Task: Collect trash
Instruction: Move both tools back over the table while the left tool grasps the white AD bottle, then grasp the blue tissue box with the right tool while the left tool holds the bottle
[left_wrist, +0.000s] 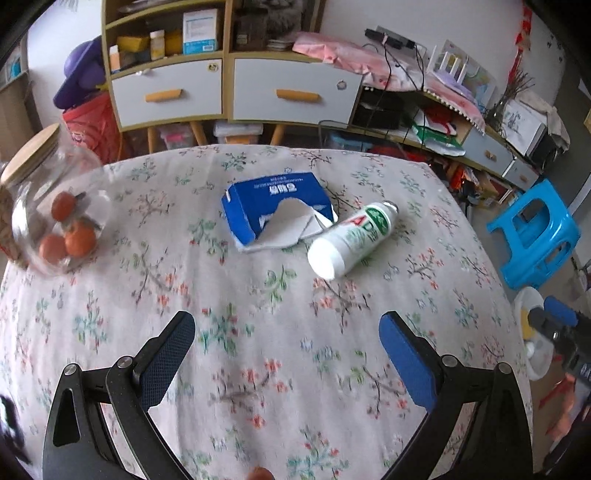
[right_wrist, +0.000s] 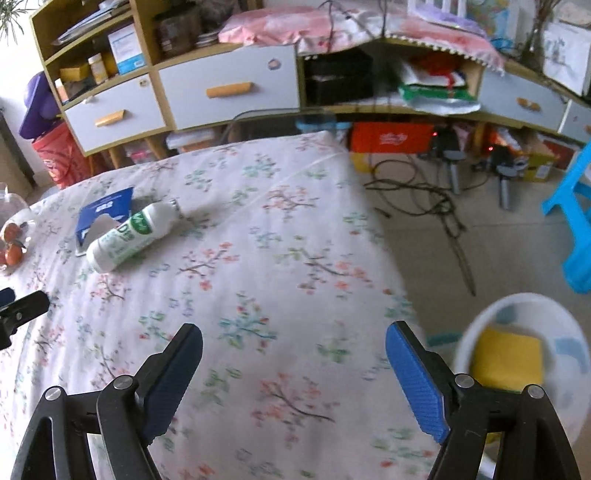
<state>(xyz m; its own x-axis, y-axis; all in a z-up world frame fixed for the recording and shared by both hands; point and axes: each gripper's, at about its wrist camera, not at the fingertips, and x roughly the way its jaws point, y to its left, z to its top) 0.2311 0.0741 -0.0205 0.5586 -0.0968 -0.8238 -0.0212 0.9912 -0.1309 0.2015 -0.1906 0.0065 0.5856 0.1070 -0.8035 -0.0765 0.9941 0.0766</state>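
Observation:
A white bottle (left_wrist: 351, 240) with a green label lies on its side on the floral tablecloth (left_wrist: 258, 369), touching a blue tissue pack (left_wrist: 277, 210) with a tissue sticking out. My left gripper (left_wrist: 286, 325) hovers open over the cloth, well short of the bottle, nothing between its fingers. In the right wrist view the bottle (right_wrist: 129, 236) and the pack (right_wrist: 107, 210) lie far left. My right gripper (right_wrist: 294, 332) is open and empty over the table's right part. A white bin (right_wrist: 524, 350) with something yellow (right_wrist: 506, 358) in it stands on the floor beside the table.
A glass jar (left_wrist: 55, 221) with oranges stands at the table's left edge. A blue plastic stool (right_wrist: 576, 229) and cables (right_wrist: 424, 192) are on the floor to the right. Cabinets with drawers (left_wrist: 229, 88) line the far wall.

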